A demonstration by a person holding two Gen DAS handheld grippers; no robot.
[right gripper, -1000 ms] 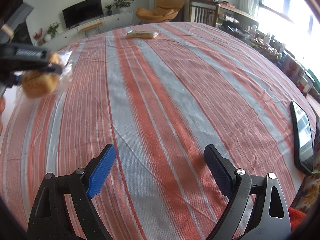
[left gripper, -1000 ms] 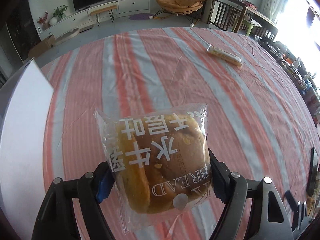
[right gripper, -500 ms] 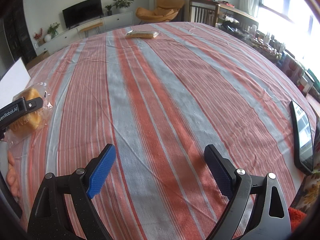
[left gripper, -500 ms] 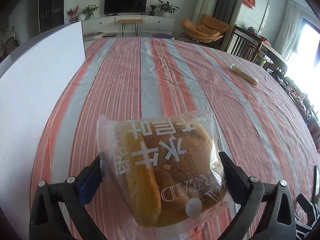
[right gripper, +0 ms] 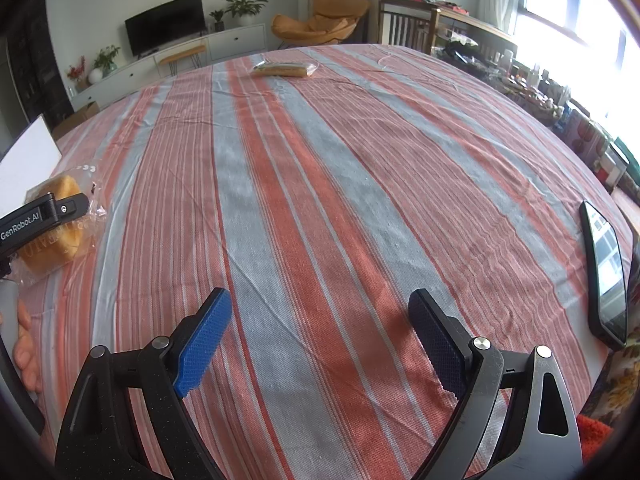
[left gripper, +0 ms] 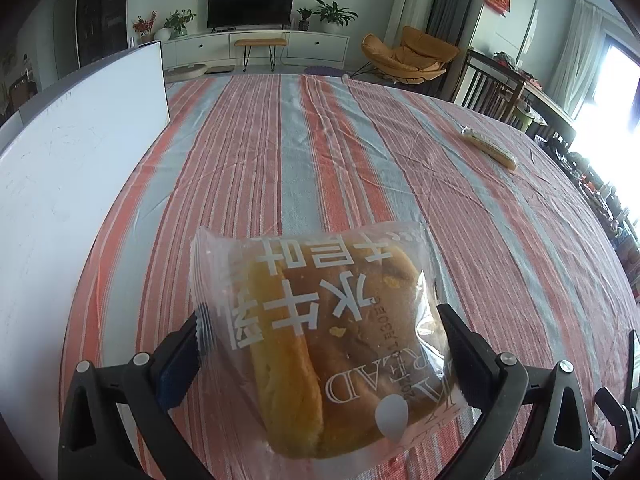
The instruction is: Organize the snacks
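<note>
We hold one snack in hand and have one more to fetch: our left claw grips the bagged bread by its two side edges, carrying it low over the striped tabletop, just beside the white board that stands along the cloth's edge. Seen from the right wrist, the bag appears to hang just clear of the cloth, though we cannot be sure it is not touching. Our right claw stands wide open with nothing between its blue pads, hovering over bare stripes. By our reckoning the job is about midway; the long wrapped snack lies well apart from the white board, on the far side of the cloth, untouched. The bread is a golden, split-topped loaf in a clear, crinkly wrapper printed with large white characters and the word BREAD, its crimped ends flaring past the loaf. A dark phone lies far from the board too.
</note>
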